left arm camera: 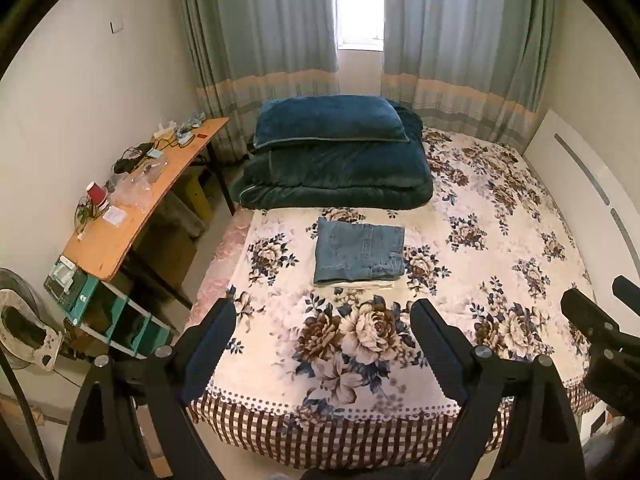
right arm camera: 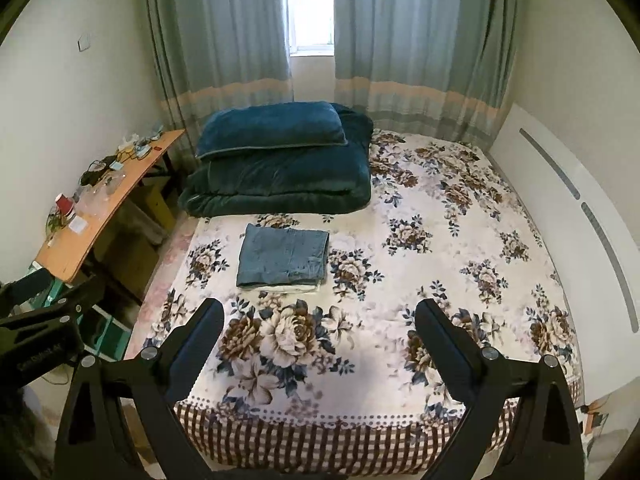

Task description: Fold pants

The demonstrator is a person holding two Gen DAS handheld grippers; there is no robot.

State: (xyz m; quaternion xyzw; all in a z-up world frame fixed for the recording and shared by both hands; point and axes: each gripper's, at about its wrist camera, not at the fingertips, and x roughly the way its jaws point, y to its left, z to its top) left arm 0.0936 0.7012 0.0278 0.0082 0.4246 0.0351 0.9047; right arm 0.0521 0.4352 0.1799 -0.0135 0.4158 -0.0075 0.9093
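The blue denim pants (left arm camera: 359, 254) lie folded into a neat, near-square stack on the floral bedspread (left arm camera: 500, 240), a little left of centre in both views, with a strip of pale cloth (left arm camera: 360, 285) showing under their near edge. What that pale layer is cannot be made out. Just beyond the pants, toward the upper middle of the frame, sits a folded dark teal quilt (left arm camera: 340, 180) with a matching pillow (left arm camera: 330, 122) on top, apart from the pants. The left gripper (left arm camera: 324, 316) stands wide with only bedspread between its fingers, and the right gripper (right arm camera: 320, 316) is likewise spread wide and holds nothing; both hang over the near end of the bed, well short of the pants. The bases of both tools are cut off by the lower frame edge. The left wrist view shows more of the cluttered wooden desk (left arm camera: 120, 240) and the teal shelf (left arm camera: 120, 320) at lower left, and part of the right gripper at its right edge. The right wrist view shows more of the white headboard (right arm camera: 560, 220) at right, and the left gripper's body at its left edge.
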